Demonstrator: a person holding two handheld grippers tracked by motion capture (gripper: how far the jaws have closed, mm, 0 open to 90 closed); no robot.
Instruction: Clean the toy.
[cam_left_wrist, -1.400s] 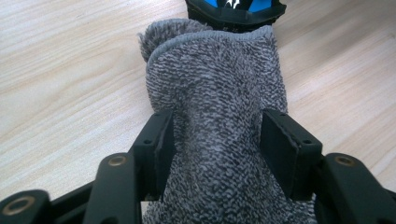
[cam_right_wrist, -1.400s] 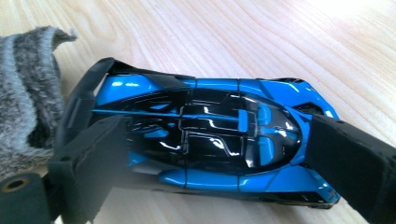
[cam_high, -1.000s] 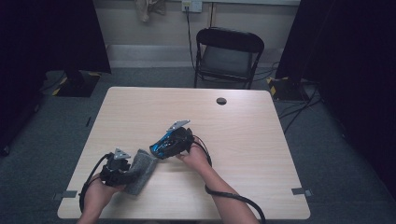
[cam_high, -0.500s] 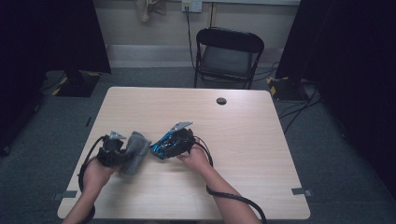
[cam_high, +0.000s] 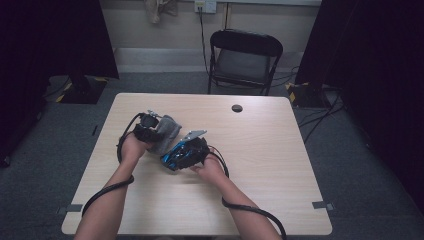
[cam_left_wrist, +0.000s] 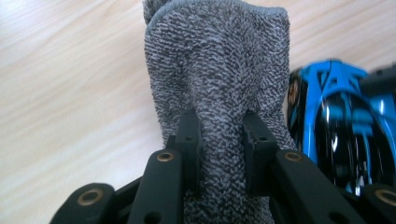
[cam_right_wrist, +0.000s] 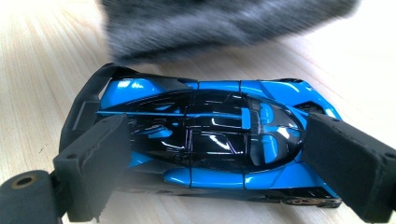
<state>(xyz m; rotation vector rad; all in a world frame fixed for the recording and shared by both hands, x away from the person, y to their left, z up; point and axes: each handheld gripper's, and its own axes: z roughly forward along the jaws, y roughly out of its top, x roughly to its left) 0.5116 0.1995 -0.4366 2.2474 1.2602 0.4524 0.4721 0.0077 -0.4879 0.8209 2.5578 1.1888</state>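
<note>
Left tongs (cam_left_wrist: 219, 140) pinch grey cloth (cam_left_wrist: 217, 70) — right tongs (cam_right_wrist: 210, 172) clamp blue toy car (cam_right_wrist: 205, 135).

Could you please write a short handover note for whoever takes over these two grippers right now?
Left gripper: jaws shut on a bunched fold of the grey cloth, held beside the car.
Right gripper: jaws on either side of the blue and black toy car, holding it on the table.
Done: cloth gripped and brought next to the car, seemingly for wiping; whether it touches the car is unclear.
Left: probably wipe the car's body with the cloth, then set both down.
</note>
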